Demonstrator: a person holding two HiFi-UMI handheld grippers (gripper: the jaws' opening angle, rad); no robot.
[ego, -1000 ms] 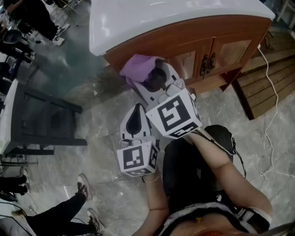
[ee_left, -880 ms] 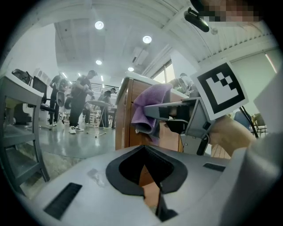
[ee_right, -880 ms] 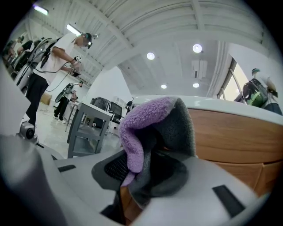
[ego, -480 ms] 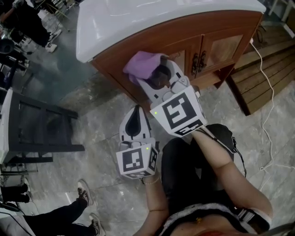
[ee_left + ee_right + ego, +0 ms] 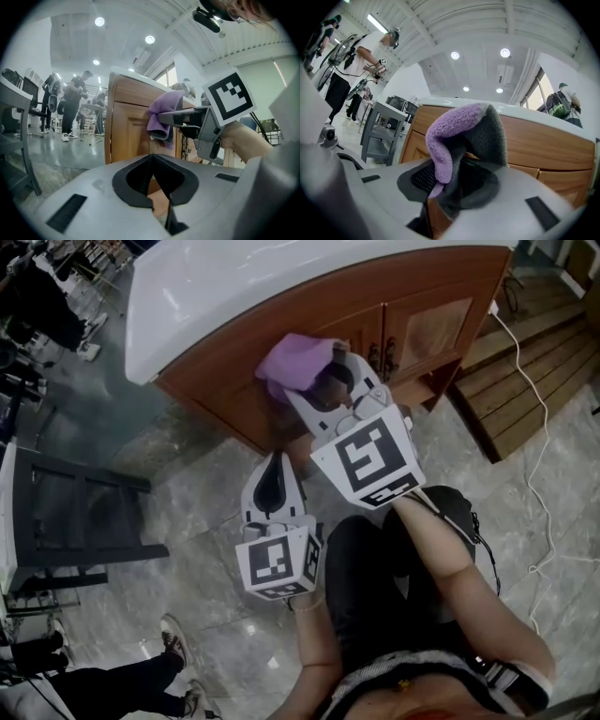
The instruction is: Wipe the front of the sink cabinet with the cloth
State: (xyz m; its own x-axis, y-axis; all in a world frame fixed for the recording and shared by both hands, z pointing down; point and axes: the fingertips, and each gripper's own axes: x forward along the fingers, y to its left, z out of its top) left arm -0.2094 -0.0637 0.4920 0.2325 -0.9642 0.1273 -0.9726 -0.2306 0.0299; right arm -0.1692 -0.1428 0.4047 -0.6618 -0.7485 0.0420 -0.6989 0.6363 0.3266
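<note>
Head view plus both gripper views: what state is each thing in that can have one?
right tool: shut on the cloth.
left tool: shut, empty, apart from the cabinet.
cloth: bunched, pressed against the cabinet front.
cabinet doors: both shut.

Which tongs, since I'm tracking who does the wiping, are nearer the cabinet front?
Right. The right tongs hold the purple cloth against the cabinet front; the left tongs hang back, shut and empty, lower down over the floor.
</note>
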